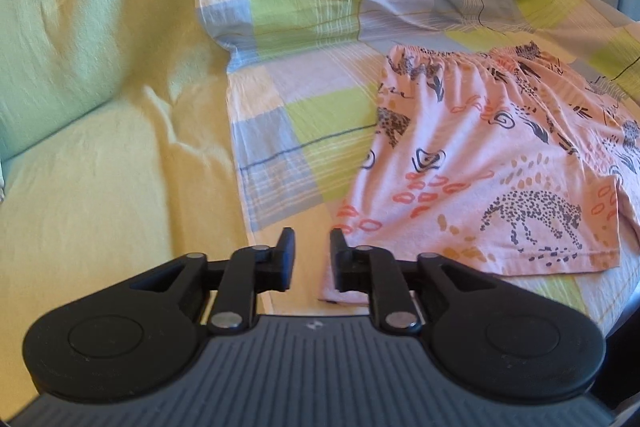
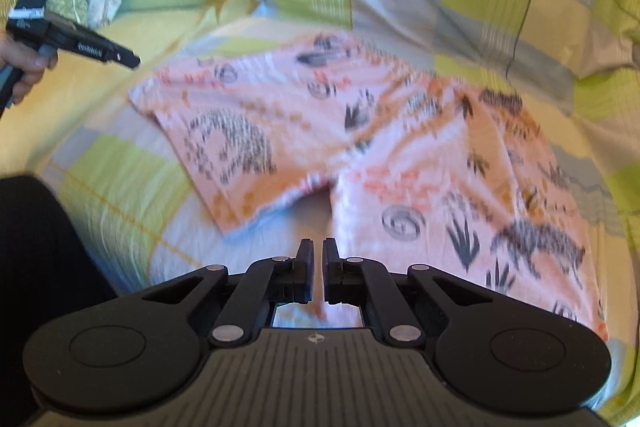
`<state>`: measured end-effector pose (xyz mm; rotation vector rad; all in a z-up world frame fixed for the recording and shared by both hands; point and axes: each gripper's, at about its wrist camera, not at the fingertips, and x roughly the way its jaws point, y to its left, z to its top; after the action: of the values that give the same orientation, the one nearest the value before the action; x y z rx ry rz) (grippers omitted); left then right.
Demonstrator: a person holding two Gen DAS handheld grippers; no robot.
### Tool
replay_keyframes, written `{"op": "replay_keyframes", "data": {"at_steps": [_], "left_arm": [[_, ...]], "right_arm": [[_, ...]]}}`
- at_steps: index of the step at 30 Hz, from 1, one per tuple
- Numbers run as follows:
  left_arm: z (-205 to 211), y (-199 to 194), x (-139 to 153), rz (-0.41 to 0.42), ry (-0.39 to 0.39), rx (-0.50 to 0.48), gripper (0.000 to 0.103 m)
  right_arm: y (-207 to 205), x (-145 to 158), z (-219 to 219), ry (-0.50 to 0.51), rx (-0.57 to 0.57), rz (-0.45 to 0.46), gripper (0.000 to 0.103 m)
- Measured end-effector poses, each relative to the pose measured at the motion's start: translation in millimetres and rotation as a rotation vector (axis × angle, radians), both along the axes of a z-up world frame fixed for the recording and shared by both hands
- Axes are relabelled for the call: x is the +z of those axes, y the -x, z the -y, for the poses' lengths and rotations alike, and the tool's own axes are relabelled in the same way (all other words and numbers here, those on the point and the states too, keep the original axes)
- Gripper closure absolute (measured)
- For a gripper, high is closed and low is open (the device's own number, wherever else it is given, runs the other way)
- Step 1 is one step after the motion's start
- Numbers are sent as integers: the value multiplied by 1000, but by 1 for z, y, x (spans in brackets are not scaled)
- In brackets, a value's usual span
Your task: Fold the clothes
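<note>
The pink printed shorts [image 1: 492, 163] lie spread flat on the checked bedsheet [image 1: 304, 115], the gathered waistband far from the jaws and the two leg hems on the near side. In the left wrist view the left gripper [image 1: 311, 251] has its jaws released with a clear gap, empty, and the nearest hem corner of the shorts sits just beyond and a little to the right of them. In the right wrist view the right gripper [image 2: 315, 259] has its jaws nearly closed with only a narrow slit, grasping nothing; the notch between the two legs lies straight ahead of them, and this view is blurred. The cloth looks thin, light and very soft, so it probably bends and wrinkles with any pull and does not keep a shape. It seems best to pinch it at a hem corner or at the thicker elastic waistband, because there the double layer gives the pads something to bite, and both layers should be caught together
</note>
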<state>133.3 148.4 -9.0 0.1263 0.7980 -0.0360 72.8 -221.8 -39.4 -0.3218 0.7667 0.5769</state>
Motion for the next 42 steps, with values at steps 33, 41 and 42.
{"op": "replay_keyframes", "data": {"at_steps": [33,41,42], "left_arm": [[65,-334,-40,-298,316,-196,64],[75,-339,-28,-282,272,-241,101],[74,-339,-22,-245,266,-231,101]], "right_arm": [[-378,-9,103,-70,-357,-246,59],[-416,-28,106,1,-191,-278,99],[-418,-26,105,11,-190,-270,99]]}}
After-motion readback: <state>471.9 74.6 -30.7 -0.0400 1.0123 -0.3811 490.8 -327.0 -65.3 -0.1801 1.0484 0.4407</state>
